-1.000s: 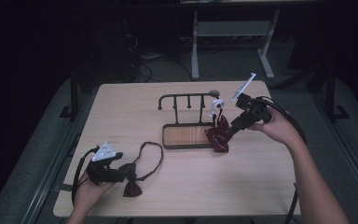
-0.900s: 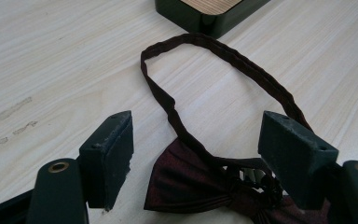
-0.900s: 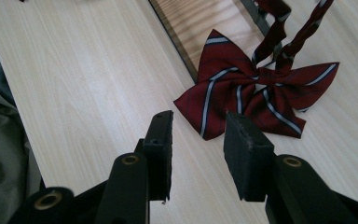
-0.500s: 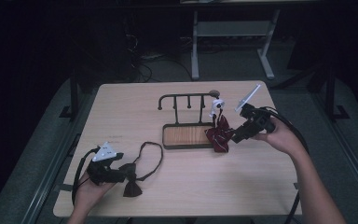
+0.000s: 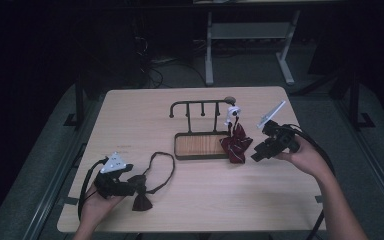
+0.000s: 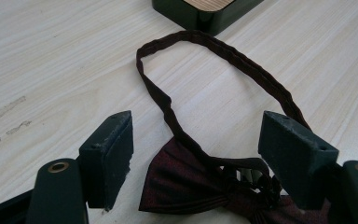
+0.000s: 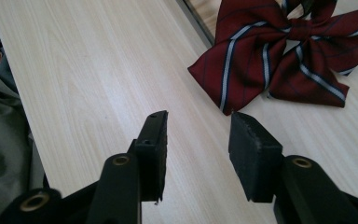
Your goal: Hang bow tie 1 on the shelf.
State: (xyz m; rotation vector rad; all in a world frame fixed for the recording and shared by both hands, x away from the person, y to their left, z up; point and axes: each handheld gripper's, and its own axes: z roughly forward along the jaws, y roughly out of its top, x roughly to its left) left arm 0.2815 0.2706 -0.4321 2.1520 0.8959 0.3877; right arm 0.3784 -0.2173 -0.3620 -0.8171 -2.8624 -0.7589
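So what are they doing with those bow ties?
A person is working at a table with a gripper in each hand. The right gripper sits just short of the striped red bow tie, which hangs at the end of the small rack; its jaws have just been opening, with nothing between them. The left gripper has its jaws wide apart on either side of a dark bow tie lying on the table.

Red white-striped bow (image 7: pixel 279 56); dark, perhaps maroon, bow tie (image 6: pixel 200 179).
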